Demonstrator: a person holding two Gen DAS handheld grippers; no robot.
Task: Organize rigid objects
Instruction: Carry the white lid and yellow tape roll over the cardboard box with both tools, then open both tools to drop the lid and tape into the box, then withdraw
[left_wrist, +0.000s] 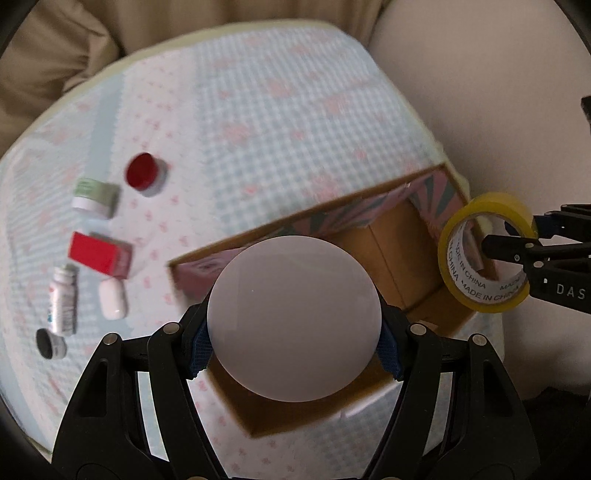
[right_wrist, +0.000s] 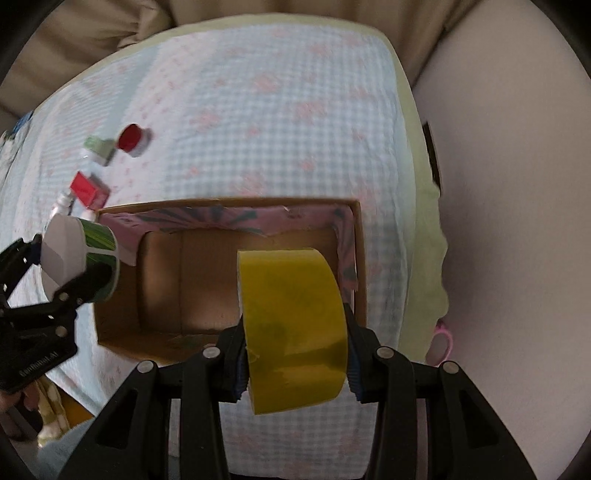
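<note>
My left gripper (left_wrist: 294, 350) is shut on a round can with a white lid (left_wrist: 293, 317) and green sides (right_wrist: 98, 254), held above the left end of an open cardboard box (left_wrist: 391, 254). My right gripper (right_wrist: 295, 363) is shut on a yellow tape roll (right_wrist: 295, 332), held above the box's (right_wrist: 207, 280) right part. The tape roll (left_wrist: 484, 254) and the right gripper (left_wrist: 517, 254) show at the right of the left wrist view. The left gripper (right_wrist: 48, 280) shows at the left of the right wrist view.
The box lies on a blue checked bedspread (left_wrist: 258, 129). Left of it lie a red-lidded jar (left_wrist: 144, 173), a green-and-white box (left_wrist: 96, 195), a red box (left_wrist: 99, 253), a white bottle (left_wrist: 62, 299), a white capsule case (left_wrist: 112, 297) and a small dark-lidded jar (left_wrist: 50, 343).
</note>
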